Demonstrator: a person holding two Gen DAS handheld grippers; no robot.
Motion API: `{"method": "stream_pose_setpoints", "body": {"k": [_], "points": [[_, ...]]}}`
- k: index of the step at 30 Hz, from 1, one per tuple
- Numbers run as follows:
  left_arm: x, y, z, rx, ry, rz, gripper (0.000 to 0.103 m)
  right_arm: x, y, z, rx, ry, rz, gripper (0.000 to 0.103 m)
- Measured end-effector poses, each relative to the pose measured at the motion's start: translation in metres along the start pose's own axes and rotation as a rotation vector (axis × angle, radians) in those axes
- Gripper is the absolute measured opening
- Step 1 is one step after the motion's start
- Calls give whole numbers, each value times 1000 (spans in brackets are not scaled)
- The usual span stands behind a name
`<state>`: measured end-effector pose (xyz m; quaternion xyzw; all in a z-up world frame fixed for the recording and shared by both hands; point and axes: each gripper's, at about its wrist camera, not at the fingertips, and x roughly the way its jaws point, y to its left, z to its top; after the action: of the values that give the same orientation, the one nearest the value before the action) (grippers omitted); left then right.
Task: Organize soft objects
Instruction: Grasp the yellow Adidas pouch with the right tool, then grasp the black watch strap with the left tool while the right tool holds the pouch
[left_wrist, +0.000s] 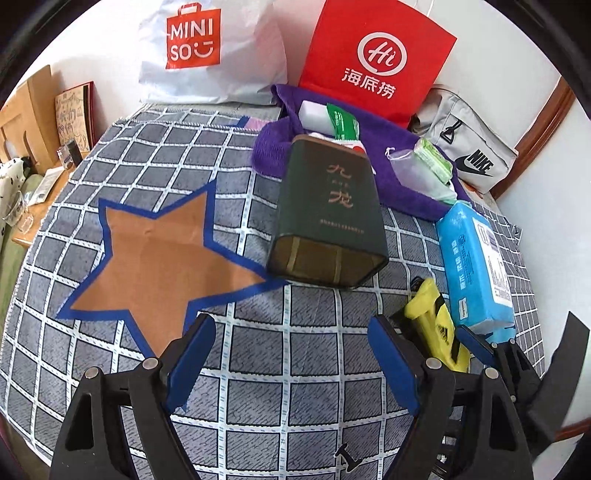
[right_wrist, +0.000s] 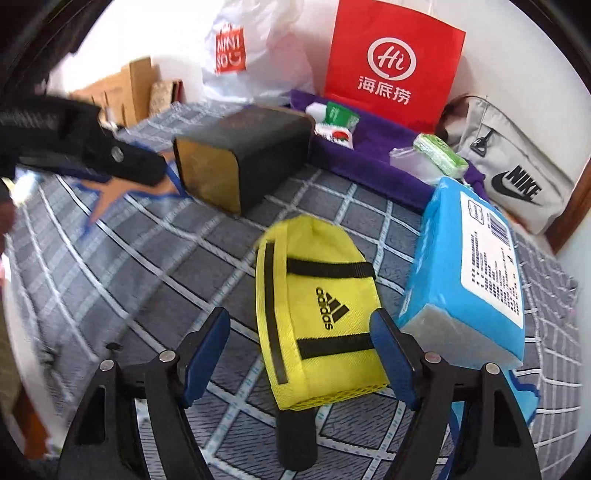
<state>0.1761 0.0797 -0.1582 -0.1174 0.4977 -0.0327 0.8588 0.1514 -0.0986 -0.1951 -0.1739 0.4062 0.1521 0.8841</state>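
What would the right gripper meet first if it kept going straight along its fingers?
Most likely the yellow Adidas pouch, which lies directly ahead of the open right gripper, already partly between its fingers. Depth is uncertain.

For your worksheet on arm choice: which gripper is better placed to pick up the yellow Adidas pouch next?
Right. The right gripper is open with the yellow pouch lying between its fingers. The left gripper, also open, faces bare checked cloth, the pouch off to its right.
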Motion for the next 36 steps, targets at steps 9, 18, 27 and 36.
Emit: {"method": "stream_pose_setpoints", "body": {"k": [9,18,27,36], "points": [[1,-1,-6,-5,14,-5,84,-17,-28,7,135,-43,106,23],[-10,-7,-13,0,12,12,84,-59,-45,4,235,-94,242,8],[-13,-25,-22,29,19,23,84,-92,-84,-45,335,-46,201,7],[-4,-52,-31,91,49,24,84,-56,-88,-67,387,31,214,9]]}}
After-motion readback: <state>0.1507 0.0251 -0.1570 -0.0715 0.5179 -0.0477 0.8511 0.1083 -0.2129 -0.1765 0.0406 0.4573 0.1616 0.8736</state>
